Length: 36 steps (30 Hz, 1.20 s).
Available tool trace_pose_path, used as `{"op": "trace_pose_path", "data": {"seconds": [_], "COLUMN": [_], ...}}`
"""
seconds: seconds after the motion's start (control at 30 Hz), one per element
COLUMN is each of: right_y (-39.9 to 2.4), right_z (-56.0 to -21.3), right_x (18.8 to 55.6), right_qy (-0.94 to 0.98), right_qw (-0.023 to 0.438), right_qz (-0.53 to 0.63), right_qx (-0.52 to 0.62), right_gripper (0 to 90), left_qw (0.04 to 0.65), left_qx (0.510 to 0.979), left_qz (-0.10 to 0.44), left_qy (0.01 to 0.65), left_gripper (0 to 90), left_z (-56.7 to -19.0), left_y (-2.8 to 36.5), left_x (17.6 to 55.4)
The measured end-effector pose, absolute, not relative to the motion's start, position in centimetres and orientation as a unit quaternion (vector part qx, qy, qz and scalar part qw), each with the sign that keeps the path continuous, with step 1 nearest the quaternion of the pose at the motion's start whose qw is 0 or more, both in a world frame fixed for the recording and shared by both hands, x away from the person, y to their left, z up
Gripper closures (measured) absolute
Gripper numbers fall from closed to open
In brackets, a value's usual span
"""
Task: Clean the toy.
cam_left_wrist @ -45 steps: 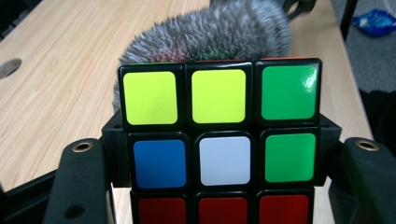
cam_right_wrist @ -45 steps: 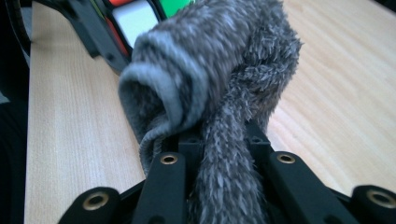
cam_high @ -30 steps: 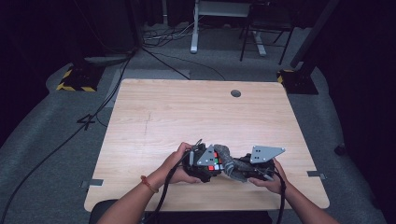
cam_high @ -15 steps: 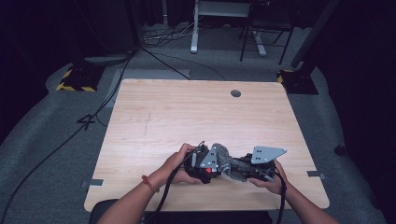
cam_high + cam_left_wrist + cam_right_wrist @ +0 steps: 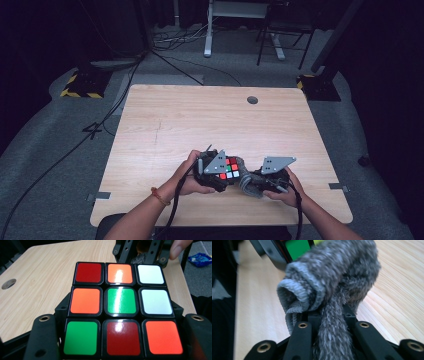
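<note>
A colour-scrambled puzzle cube (image 5: pixel 230 168) is held just above the table's near edge, between my two hands. My left gripper (image 5: pixel 214 173) is shut on it. In the left gripper view the cube (image 5: pixel 120 302) shows a face with a green centre between the black jaws of the left gripper (image 5: pixel 120 342). My right gripper (image 5: pixel 256 181) is shut on a grey knitted cloth (image 5: pixel 245 183), which rests against the cube's right side. In the right gripper view the rolled cloth (image 5: pixel 329 282) bulges out of the right gripper (image 5: pixel 332 326), and the cube's green tile (image 5: pixel 298 248) lies just behind it.
The wooden table (image 5: pixel 200 120) has a round cable hole (image 5: pixel 252 100) near its far edge. Cables, yellow-and-black stand bases (image 5: pixel 80 87) and a desk frame (image 5: pixel 235 25) sit on the floor beyond. A blue packet (image 5: pixel 200 260) lies on the floor.
Both hands stay at the near edge. The left gripper has tilted slightly with the cube, and its grey plate now shows more plainly.
</note>
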State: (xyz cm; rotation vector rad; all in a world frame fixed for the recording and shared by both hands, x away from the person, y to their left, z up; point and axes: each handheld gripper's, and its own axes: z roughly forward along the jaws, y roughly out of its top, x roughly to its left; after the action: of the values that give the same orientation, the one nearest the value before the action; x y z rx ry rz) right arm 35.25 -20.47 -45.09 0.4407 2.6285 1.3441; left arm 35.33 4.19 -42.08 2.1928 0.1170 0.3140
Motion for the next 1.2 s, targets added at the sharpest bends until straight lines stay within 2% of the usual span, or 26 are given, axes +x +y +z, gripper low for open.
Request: {"op": "trace_pose_path", "data": {"seconds": [0.17,0.3,0.6,0.73,0.97,1.2], "right_y": [-20.7,-21.0,-21.1,-20.5,-20.7,-21.3], "right_z": [-44.5,-44.2,-43.1,-42.7,-43.1,-45.3], "right_x": [34.8,34.8,34.3,33.8,34.4,36.2], "right_qy": [0.87,0.861,0.848,0.846,0.859,0.883], "right_qw": [0.087,0.086,0.094,0.091,0.114,0.077], "right_qz": [0.463,0.479,0.502,0.51,0.479,0.432], "right_qx": [0.146,0.149,0.142,0.127,0.141,0.169], "right_gripper": [76.7,76.9,77.0,77.0,77.1,77.0], "left_qw": [0.441,0.411,0.389,0.361,0.38,0.418], "left_qx": [0.888,0.9,0.91,0.921,0.914,0.897], "left_qz": [0.125,0.14,0.137,0.141,0.135,0.134], "left_qy": [0.047,0.042,0.042,0.03,0.037,0.045], "left_gripper": [32.7,32.7,31.7,33.0,33.2,33.3], "left_z": [-42.3,-42.6,-43.3,-44.1,-43.6,-42.5], "left_y": [4.2,3.8,3.2,2.3,2.8,3.8], "left_x": [35.5,35.3,35.4,35.2,35.3,35.3]}}
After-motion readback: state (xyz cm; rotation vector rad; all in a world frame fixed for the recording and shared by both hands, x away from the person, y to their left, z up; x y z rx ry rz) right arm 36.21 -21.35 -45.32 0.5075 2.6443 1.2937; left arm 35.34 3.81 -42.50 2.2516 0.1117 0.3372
